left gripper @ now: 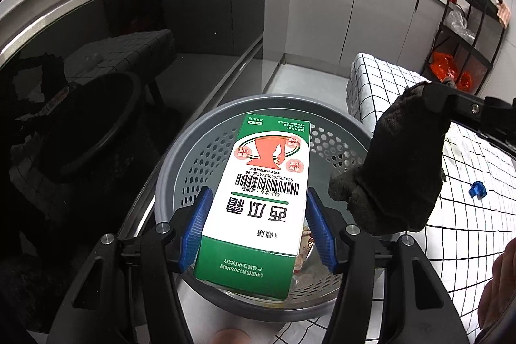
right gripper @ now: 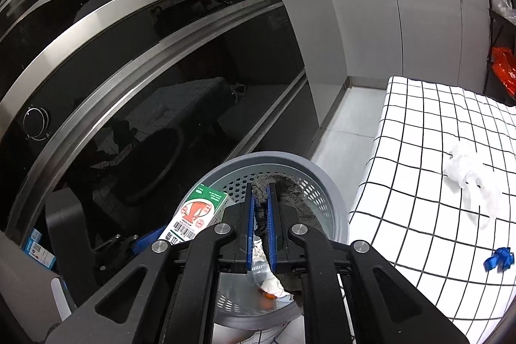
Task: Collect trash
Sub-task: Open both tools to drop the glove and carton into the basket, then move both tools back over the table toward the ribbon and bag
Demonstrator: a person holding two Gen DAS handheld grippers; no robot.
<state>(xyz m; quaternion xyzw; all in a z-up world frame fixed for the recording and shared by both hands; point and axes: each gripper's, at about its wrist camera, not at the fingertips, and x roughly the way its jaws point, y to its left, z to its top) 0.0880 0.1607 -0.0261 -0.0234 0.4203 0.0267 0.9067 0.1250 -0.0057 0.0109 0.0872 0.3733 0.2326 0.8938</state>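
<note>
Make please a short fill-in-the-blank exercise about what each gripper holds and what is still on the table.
1. The left gripper holds a green and white ____ above the grey bin.
2. The right gripper is shut on a dark ____ over the same bin.
3. On the checked tablecloth lies a crumpled ____ plastic wrapper.
4. Nearer the table edge lies a small scrap of ____ colour.

Missing words: box; cloth; white; blue
</note>
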